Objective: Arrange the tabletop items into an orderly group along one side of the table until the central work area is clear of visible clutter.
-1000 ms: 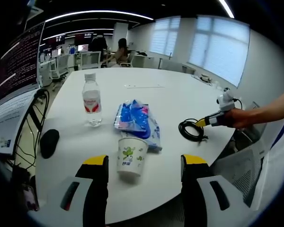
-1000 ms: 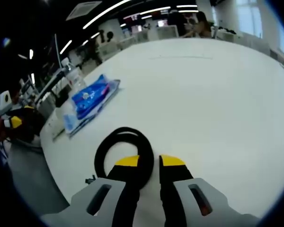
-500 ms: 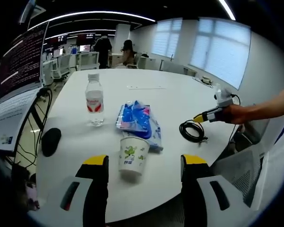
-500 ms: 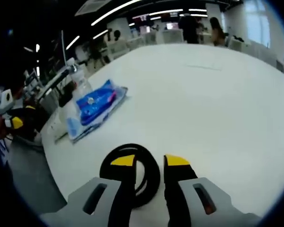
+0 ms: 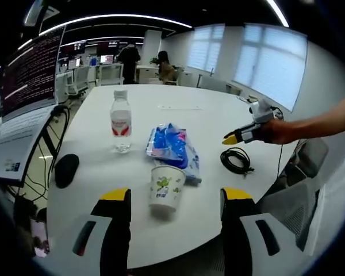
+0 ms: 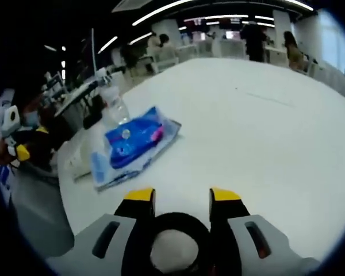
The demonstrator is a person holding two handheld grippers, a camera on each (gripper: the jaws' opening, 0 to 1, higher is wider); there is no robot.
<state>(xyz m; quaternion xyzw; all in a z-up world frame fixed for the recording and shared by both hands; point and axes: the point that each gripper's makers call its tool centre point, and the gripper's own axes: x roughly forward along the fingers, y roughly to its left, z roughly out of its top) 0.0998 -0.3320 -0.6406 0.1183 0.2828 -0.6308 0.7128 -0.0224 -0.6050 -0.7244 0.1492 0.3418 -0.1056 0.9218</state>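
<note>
The right gripper [image 6: 182, 196], jaws now spread, has let go of the black cable coil [image 5: 236, 160] at the table's [image 5: 207, 115] 4 o'clock edge and lifted away, while the left gripper [image 5: 175, 195] hovers open-jawed over the paper cup [image 5: 165, 189], likely next.

Cup [image 5: 164, 192] blocks left tool [image 5: 175, 198]; table [image 5: 218, 121] beyond bare.

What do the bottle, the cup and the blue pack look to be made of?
Bottle: clear plastic, seemingly; the table shows through it, with a white cap and red label. Cup: likely paper, matte white with printed green figures. Blue pack: glossy plastic film, judging by its wrinkles and glints.
</note>
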